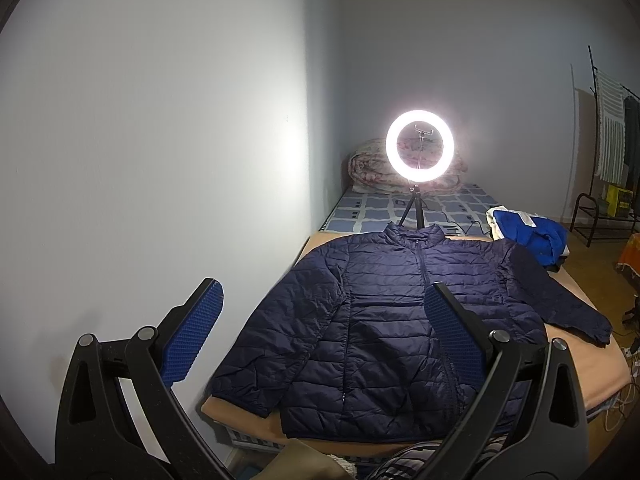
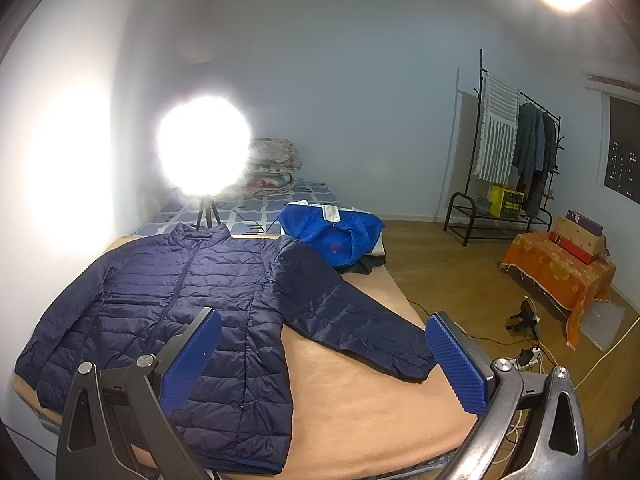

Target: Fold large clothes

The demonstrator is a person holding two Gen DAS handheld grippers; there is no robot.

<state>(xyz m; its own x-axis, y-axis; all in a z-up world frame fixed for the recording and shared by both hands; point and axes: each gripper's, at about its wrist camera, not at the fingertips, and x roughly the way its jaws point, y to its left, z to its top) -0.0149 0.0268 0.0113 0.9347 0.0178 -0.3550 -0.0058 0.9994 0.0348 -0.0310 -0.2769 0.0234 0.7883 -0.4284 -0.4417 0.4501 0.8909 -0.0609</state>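
Your left tongs point(image 1: 322, 330) hang spread wide above the near edge of the bed point(image 1: 576, 368), gripping nothing, their blue ribbed pads point(image 1: 192, 340) framing the left half of the navy puffer jacket point(image 1: 380, 332). Your right tongs point(image 2: 324, 364) are likewise parted and empty, poised over the near right side, where the bare tan bed cover point(image 2: 360, 392) shows between the jacket's body point(image 2: 168, 312) and its right sleeve point(image 2: 348, 320).

The jacket lies flat, front up and zipped, collar at the far end and hem toward you, a layout that suits a fold: both sleeves are spread away from the body so each can be brought in across the chest. The left sleeve point(image 1: 276, 332) runs down beside the wall side; the right sleeve angles out toward the bed's right edge, its cuff point(image 2: 408, 368) near your right tongs. Judging by this, folding has not yet started, and each pair of tongs seems set to take a sleeve.

Beyond the collar, a lit ring light point(image 1: 419, 145) on a small tripod stands on the patterned sheet, likely placed to light the work. A crumpled blue garment point(image 2: 332, 232) sits far right of the jacket, apart from it, perhaps waiting its turn. A folded quilt point(image 2: 272, 164) rests at the far end, and a clothes rack point(image 2: 516, 148) stands across the floor.
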